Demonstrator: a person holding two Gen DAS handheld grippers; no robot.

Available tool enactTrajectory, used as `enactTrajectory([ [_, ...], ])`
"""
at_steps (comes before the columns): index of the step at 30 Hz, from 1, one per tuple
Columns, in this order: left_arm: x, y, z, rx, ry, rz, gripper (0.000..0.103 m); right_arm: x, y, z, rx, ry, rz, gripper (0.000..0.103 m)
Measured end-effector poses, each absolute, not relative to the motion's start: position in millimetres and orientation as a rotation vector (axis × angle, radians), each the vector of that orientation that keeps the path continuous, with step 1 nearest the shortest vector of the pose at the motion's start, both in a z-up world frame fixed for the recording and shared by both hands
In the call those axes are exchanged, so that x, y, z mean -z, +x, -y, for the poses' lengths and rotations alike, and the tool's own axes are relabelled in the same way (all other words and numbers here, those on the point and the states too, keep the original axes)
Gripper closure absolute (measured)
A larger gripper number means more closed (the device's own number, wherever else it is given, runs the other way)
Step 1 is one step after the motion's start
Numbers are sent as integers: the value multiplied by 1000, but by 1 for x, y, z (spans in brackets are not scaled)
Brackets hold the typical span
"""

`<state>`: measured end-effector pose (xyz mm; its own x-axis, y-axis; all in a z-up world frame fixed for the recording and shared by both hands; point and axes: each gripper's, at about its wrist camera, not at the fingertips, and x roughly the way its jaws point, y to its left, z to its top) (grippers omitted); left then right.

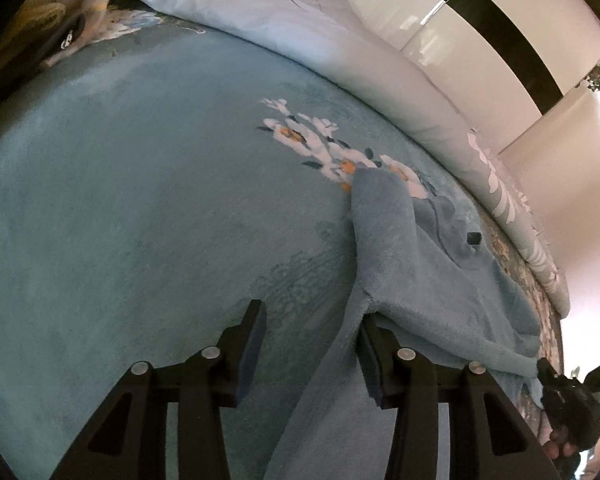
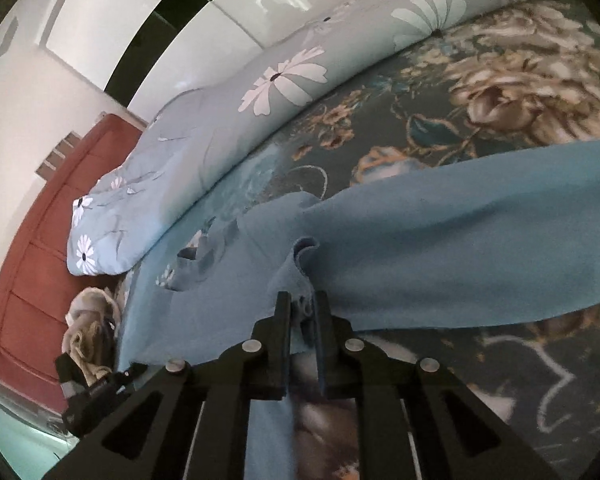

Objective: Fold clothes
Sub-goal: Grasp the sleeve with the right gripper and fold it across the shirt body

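A light blue fleece garment [image 1: 412, 256] lies on the teal bedspread [image 1: 140, 200]. In the left wrist view my left gripper [image 1: 312, 320] is open; a fold of the garment hangs over its right finger [image 1: 374, 356], and the left finger [image 1: 252, 340] is bare above the bedspread. In the right wrist view my right gripper [image 2: 303, 312] is shut on a bunched edge of the same garment [image 2: 440, 248], which stretches away to the right over the flowered bedspread [image 2: 460, 120]. The right gripper also shows at the left wrist view's lower right edge [image 1: 568, 404].
A rolled pale blue duvet with white flowers [image 2: 204, 152] runs along the far side of the bed, also in the left wrist view [image 1: 300, 28]. White wardrobe doors [image 1: 480, 20] stand behind. A red headboard [image 2: 40, 240] and beige cloth [image 2: 88, 328] lie at left.
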<state>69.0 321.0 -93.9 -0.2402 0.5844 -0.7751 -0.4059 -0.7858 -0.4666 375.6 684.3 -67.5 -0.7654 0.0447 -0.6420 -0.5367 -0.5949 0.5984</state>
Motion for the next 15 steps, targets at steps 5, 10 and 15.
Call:
enactTrajectory([
  [5,94,70,-321,-2056,-1390,201,55,71,366,-694,-2392,-860,-1163,58],
  [10,94,70,-319,-2044,-1387,195,55,81,350,-704,-2383,-922,-1223,56],
  [15,96,68,-319,-2037,-1388,204,54,76,341,-701,-2397,-960,-1214,98],
])
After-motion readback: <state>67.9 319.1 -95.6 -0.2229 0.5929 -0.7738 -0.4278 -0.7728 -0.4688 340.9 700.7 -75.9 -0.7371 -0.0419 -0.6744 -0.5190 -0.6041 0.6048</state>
